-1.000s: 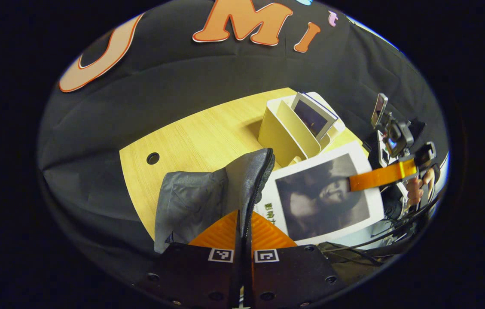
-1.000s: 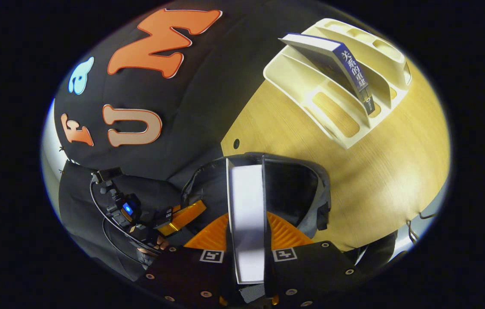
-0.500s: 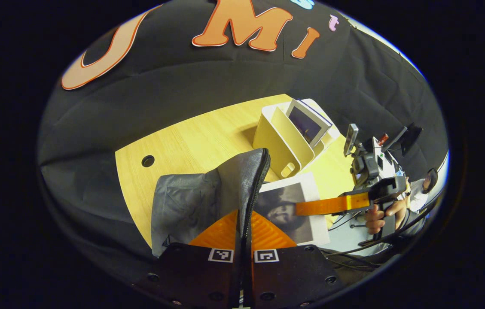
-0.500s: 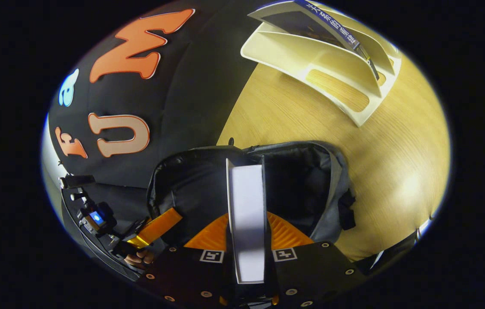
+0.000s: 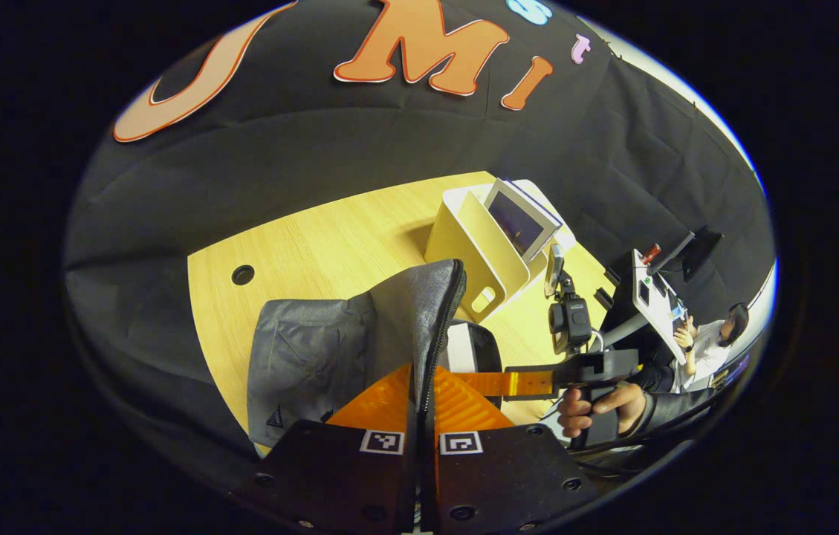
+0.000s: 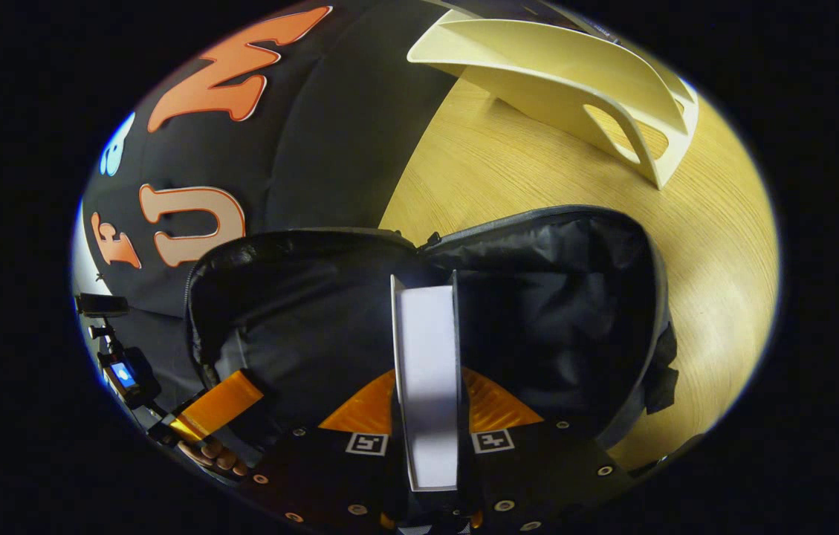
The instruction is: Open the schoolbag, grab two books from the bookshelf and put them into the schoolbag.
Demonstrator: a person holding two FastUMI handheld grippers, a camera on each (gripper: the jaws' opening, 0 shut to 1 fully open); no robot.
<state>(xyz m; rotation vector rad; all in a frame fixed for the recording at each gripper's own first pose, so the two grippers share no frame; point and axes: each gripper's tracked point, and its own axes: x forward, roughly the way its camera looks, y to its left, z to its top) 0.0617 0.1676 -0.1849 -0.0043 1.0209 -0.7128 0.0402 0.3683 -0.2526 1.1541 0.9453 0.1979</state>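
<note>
The right gripper (image 6: 426, 416), clamped on the book (image 6: 426, 371), holds it edge-on, long axis pointing into the open bag (image 6: 560, 297), while the left gripper (image 5: 419, 416) pinches the bag's rim (image 5: 443, 312).

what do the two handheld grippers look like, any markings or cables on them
The left gripper and right gripper share one build: a black bolted body carrying two small black-and-white square tags. In the left gripper view, the right gripper has a pistol handle, a small camera on top and thin cables; the hand wears a dark sleeve.
</note>
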